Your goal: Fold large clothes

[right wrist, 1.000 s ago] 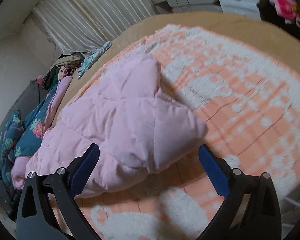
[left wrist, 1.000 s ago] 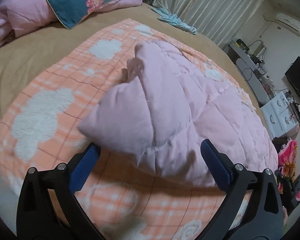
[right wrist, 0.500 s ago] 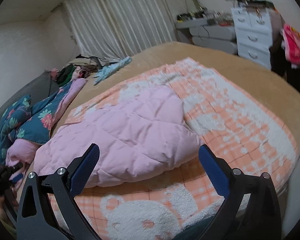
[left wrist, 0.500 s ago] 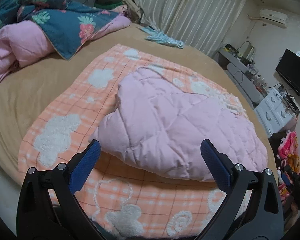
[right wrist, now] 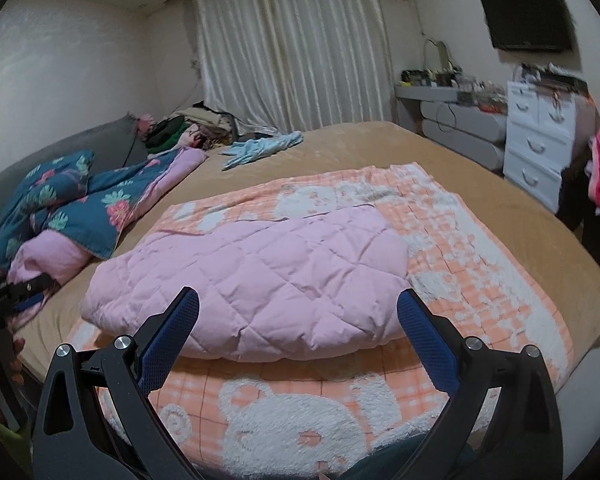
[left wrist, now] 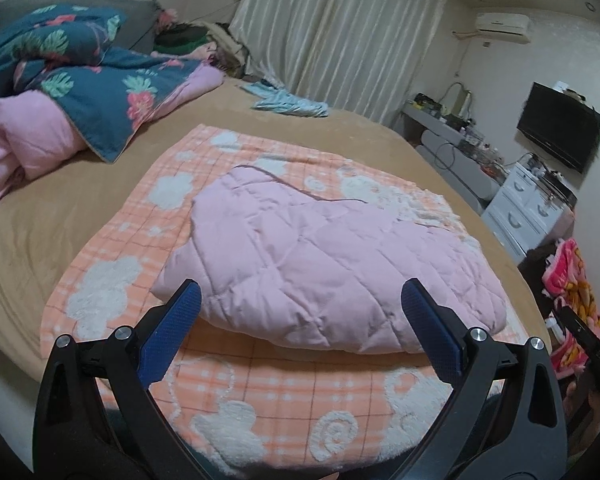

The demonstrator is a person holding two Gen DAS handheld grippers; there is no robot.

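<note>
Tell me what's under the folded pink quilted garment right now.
The pink quilted garment lies on an orange checked blanket with white bear patterns, spread over the tan bed cover. Whatever sits between its folded layers is hidden.

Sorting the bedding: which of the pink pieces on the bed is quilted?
The pink quilted garment folded on the orange checked blanket; the other pink bedding under the floral duvet is smooth and bunched.

Both tools (left wrist: 300, 326) (right wrist: 298, 330) wide apart, empty

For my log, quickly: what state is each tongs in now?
Left tongs: open, holding nothing.
Right tongs: open, holding nothing.
</note>
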